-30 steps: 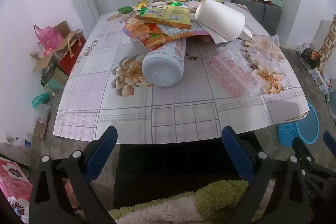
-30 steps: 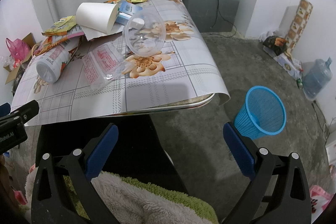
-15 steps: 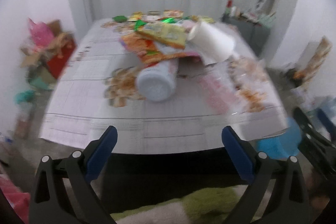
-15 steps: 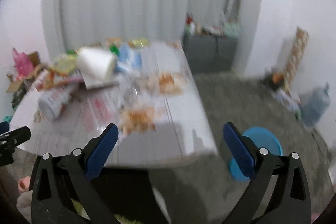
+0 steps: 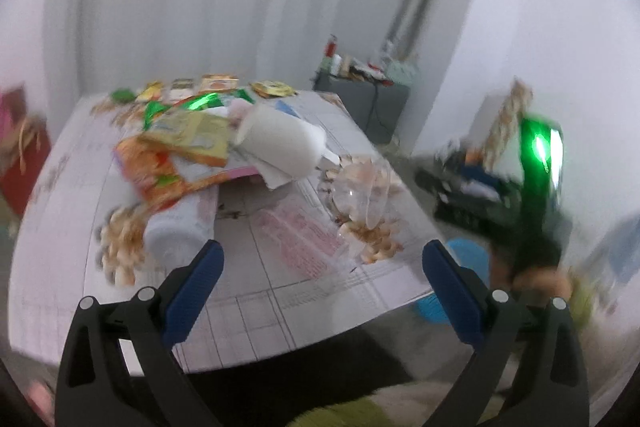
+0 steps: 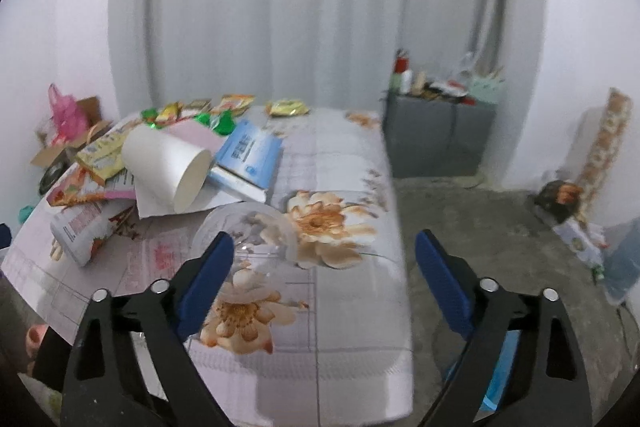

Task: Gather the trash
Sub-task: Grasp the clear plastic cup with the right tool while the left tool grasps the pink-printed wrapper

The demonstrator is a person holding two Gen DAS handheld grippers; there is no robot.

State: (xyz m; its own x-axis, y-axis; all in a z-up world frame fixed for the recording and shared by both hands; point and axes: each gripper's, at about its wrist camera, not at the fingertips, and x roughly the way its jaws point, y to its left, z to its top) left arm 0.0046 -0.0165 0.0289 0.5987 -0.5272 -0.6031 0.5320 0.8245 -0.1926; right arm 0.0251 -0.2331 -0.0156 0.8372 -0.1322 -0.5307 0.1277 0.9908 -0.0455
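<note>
Right gripper (image 6: 324, 259) closing, wide apart, empty, above clear plastic cup (image 6: 248, 239); left gripper (image 5: 320, 267) spread wide, holding nothing, over flowered tablecloth (image 5: 280, 291).

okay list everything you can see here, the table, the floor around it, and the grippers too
paper cup: one, white, on its side on the pile
clear plastic cup: one, transparent, on its side near the table's front
blue packet: one, beside the paper cup
bottle: one, white with a printed label, lying left
snack wrappers: several, yellow, orange, green, heaped at back left
table: one, floral cloth
basket: one, blue, on the floor
left gripper: open, empty
right gripper: jaws closing, nothing between them
</note>
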